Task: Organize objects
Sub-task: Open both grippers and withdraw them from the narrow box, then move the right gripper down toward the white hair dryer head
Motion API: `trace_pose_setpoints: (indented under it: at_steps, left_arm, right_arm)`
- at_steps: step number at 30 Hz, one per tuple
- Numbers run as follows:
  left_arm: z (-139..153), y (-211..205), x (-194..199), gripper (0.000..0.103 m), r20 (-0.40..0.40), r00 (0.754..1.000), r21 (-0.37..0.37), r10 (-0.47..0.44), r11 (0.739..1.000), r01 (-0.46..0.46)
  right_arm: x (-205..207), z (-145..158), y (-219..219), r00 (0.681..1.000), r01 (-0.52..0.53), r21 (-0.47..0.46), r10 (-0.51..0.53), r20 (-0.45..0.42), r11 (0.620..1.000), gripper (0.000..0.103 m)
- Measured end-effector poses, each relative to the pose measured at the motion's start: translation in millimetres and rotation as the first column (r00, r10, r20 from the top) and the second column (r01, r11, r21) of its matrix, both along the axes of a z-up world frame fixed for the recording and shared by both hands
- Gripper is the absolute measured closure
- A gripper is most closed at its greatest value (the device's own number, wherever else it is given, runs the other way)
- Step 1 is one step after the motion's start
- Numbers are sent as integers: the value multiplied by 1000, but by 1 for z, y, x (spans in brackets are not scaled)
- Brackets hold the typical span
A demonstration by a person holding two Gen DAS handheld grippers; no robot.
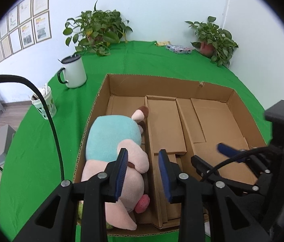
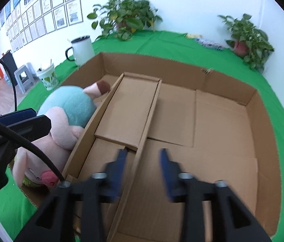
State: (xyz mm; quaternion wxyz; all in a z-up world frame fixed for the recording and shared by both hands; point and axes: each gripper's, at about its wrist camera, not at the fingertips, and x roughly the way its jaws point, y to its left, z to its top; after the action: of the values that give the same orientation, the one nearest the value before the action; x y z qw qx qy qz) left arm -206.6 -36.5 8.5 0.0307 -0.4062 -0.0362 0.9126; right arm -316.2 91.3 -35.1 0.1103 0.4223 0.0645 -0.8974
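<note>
Green cloth [image 1: 142, 60] covers the table under a cardboard box [image 1: 162, 80]. Nearest, the left gripper [image 1: 144, 173] hangs wide open and empty above the box's left compartment, where a plush pig [image 1: 113, 141] lies. The right gripper [image 2: 143, 173], also wide and empty, straddles a divider [image 2: 142, 141] in the box. Beyond the box stand a white mug [image 1: 74, 71] and two potted plants [image 1: 97, 30].
</note>
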Motion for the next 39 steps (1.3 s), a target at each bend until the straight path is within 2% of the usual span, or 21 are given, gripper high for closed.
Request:
trace_pose_setpoints:
  at_steps: [2, 6, 9, 12, 14, 18, 22, 29, 35, 39]
  left_arm:
    - [6, 0, 7, 53, -32, 999, -10, 6, 1000, -6]
    - [18, 0, 26, 44, -104, 994, -46, 22, 999, -27]
    - [24, 4, 43, 37, -149, 989, -64, 17, 998, -27]
    - [28, 11, 62, 33, -193, 981, -91, 7, 996, -25]
    - [30, 14, 78, 26, -224, 974, -95, 17, 995, -39]
    - [36, 21, 109, 25, -269, 963, -76, 32, 996, -54]
    - [41, 33, 141, 24, -320, 947, -83, 30, 995, -60]
    - [50, 51, 173, 22, -372, 928, -94, -6, 995, -31]
    - [46, 53, 182, 22, -369, 929, -55, -3, 998, -19]
    - [40, 54, 179, 22, -361, 933, -71, 2, 997, -29]
  right_arm:
    - [14, 12, 8, 999, 14, -8, -14, -42, 1000, 36]
    - [47, 32, 30, 992, 40, -42, -45, -116, 998, 9]
    - [72, 37, 44, 992, 39, -75, -48, -117, 996, 2]
    - [109, 42, 47, 984, 40, -10, -41, -176, 999, 2]
    - [131, 46, 49, 978, 29, -5, -29, -208, 1000, 2]
    - [165, 55, 61, 964, 41, 0, -40, -263, 999, 2]
    - [182, 63, 77, 966, 56, -51, -67, -250, 997, 2]
    - [216, 68, 96, 964, 91, -68, -106, -246, 993, 2]
    - [233, 66, 104, 966, 88, -57, -100, -240, 994, 2]
    - [232, 60, 106, 970, 82, -64, -94, -225, 995, 2]
